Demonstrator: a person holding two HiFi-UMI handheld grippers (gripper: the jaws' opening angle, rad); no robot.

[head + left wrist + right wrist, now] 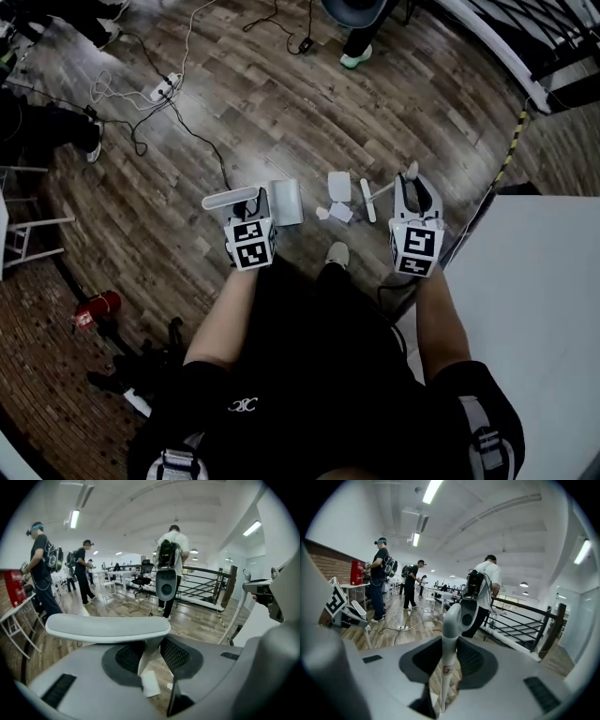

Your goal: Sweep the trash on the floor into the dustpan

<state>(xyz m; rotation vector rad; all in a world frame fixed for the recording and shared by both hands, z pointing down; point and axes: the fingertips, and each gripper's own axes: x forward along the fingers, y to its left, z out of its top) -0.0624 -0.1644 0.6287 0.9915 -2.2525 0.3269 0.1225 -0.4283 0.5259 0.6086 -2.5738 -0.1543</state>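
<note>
Clamping dustpan handle [108, 627] in left gripper [150, 656], broom handle [450, 630] in right gripper [449, 660]

Long white ceiling strip lights [432, 490] give you bright, even light and flare to glare in both gripper views. The dark wood-plank floor [281, 112] carries a pale sheen far from you and dims at near left. Every view bows strongly at its edges; the gripper views have black corners.
</note>
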